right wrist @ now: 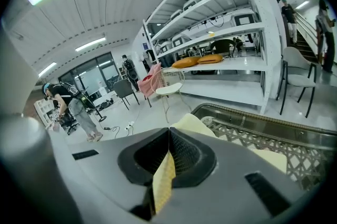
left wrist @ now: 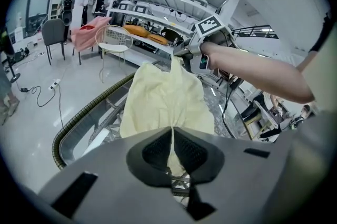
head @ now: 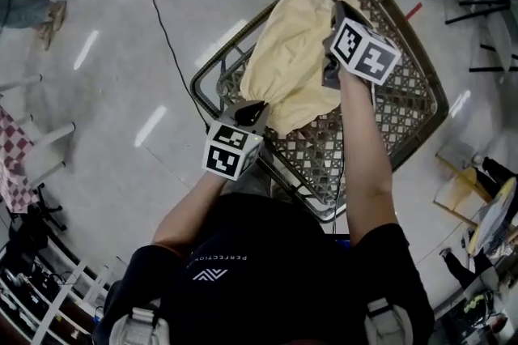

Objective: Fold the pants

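The left tongs (head: 257, 110) sit over the near left edge of the lattice tabletop (head: 409, 104). They are pressed together on a bunched end of the pale yellow pants (head: 291, 52), and the left gripper view shows the cloth running up out of the pinch (left wrist: 172, 131). The pants stretch from there across the far left part of the tabletop as a loose, creased sheet. I cannot tell whether the cloth rests on the lattice. The right tongs (head: 338, 9) are over the tabletop's far side, clamped on the other end of the pants. In the right gripper view a thin yellow strip (right wrist: 164, 181) shows between the closed pads (right wrist: 179, 152).
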